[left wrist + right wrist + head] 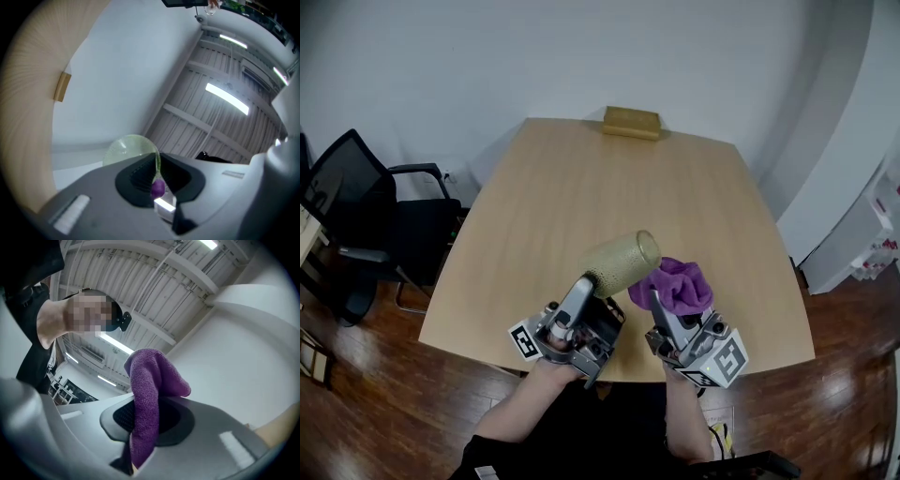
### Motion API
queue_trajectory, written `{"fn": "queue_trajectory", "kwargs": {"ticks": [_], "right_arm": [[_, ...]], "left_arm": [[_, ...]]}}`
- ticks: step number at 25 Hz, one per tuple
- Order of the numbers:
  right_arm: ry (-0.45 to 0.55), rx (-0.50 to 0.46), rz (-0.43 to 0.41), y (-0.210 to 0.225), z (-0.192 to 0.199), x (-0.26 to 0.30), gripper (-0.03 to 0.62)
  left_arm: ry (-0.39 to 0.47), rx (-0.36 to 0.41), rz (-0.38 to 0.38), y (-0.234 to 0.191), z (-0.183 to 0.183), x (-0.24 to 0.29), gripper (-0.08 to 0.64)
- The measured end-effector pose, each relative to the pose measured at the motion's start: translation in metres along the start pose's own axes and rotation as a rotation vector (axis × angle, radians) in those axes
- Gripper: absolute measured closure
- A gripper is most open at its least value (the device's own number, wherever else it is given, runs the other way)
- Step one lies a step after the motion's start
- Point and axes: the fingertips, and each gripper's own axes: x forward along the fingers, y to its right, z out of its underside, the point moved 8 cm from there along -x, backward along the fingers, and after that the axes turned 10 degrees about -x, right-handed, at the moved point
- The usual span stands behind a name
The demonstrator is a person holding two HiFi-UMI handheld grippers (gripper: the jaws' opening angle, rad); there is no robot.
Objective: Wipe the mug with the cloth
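The table (581, 206) is viewed steeply from overhead and shared by the left gripper view; both gripper views are tilted toward the ceiling (225, 93).

Desk (581, 206) top: open surface across centre and both sides; either claw can pass. Only obstacle on it: tan block (631, 123), far edge, centre. Near edge: left claw (596, 279) w/ mug (623, 261) and right claw (660, 302) w/ cloth (677, 284) sit just beside each other, little gap betw. them. Off-desk L: black chair (366, 220) near the desk's left edge. Off-desk R: white wall (844, 169) near the desk's right edge.
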Motion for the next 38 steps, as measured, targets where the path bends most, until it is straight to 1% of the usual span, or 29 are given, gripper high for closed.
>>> {"fn": "queue_trajectory", "kwargs": {"ticks": [2, 4, 6, 8, 9, 10, 12, 15, 16, 17, 18, 20, 22, 25, 29, 31, 33, 34, 37, 38], "right_arm": [[0.001, 0.06, -0.065, -0.014, 0.007, 0.005, 0.537], [-0.032, 0.088, -0.144, -0.028, 0.016, 0.01, 0.538], [-0.115, 0.08, -0.216, -0.043, 0.025, 0.016, 0.537], [-0.202, 0.053, -0.23, -0.049, 0.029, 0.018, 0.537], [-0.219, 0.045, -0.215, -0.046, 0.029, 0.015, 0.537], [-0.209, 0.04, -0.184, -0.039, 0.027, 0.01, 0.537], [-0.134, 0.045, -0.078, -0.018, 0.016, -0.001, 0.537], [-0.024, 0.08, 0.095, 0.011, -0.004, -0.013, 0.537], [-0.003, 0.082, 0.13, 0.017, -0.009, -0.016, 0.537], [0.006, 0.081, 0.147, 0.02, -0.012, -0.017, 0.537], [0.003, 0.079, 0.148, 0.021, -0.012, -0.017, 0.537], [-0.029, 0.09, 0.123, 0.016, -0.003, -0.013, 0.538], [-0.057, 0.137, 0.089, 0.008, 0.011, -0.008, 0.537], [-0.056, 0.269, 0.009, -0.008, 0.028, 0.0, 0.538], [-0.035, 0.502, -0.133, -0.029, 0.049, 0.009, 0.538], [-0.053, 0.554, -0.162, -0.031, 0.053, 0.008, 0.538], [-0.062, 0.542, -0.148, -0.026, 0.048, 0.003, 0.537], [-0.045, 0.524, -0.116, -0.017, 0.041, -0.001, 0.537], [0.036, 0.449, 0.047, 0.02, 0.011, -0.017, 0.538], [0.045, 0.422, 0.099, 0.03, 0.002, -0.02, 0.538]], "left_arm": [[-0.002, -0.003, 0.012, 0.002, 0.001, 0.002, 0.512], [-0.02, 0.023, 0.006, 0.002, 0.001, 0.004, 0.512], [-0.058, 0.094, -0.032, 0.001, -0.001, 0.003, 0.512], [-0.085, 0.179, -0.087, -0.001, -0.005, -0.002, 0.514], [-0.085, 0.205, -0.107, -0.002, -0.007, -0.005, 0.514], [-0.08, 0.221, -0.122, -0.003, -0.01, -0.007, 0.514], [-0.087, 0.252, -0.146, -0.002, -0.014, -0.008, 0.514], [-0.156, 0.347, -0.201, 0.001, -0.014, -0.002, 0.514], [-0.182, 0.382, -0.22, 0.002, -0.012, -0.001, 0.514], [-0.206, 0.412, -0.236, 0.002, -0.01, 0.001, 0.514], [-0.227, 0.437, -0.246, 0.001, -0.007, 0.002, 0.515], [-0.261, 0.466, -0.252, -0.002, 0.001, 0.005, 0.514], [-0.286, 0.484, -0.251, -0.004, 0.008, 0.008, 0.512], [-0.302, 0.511, -0.254, -0.005, 0.008, 0.009, 0.511], [-0.293, 0.522, -0.23, 0.0, 0.002, 0.008, 0.512], [-0.305, 0.556, -0.238, 0.003, -0.001, 0.007, 0.514], [-0.336, 0.621, -0.263, 0.005, -0.002, 0.006, 0.515], [-0.359, 0.661, -0.276, 0.006, -0.003, 0.006, 0.515], [-0.447, 0.789, -0.302, 0.01, -0.003, 0.008, 0.515], [-0.474, 0.825, -0.306, 0.011, -0.002, 0.008, 0.517]]}}
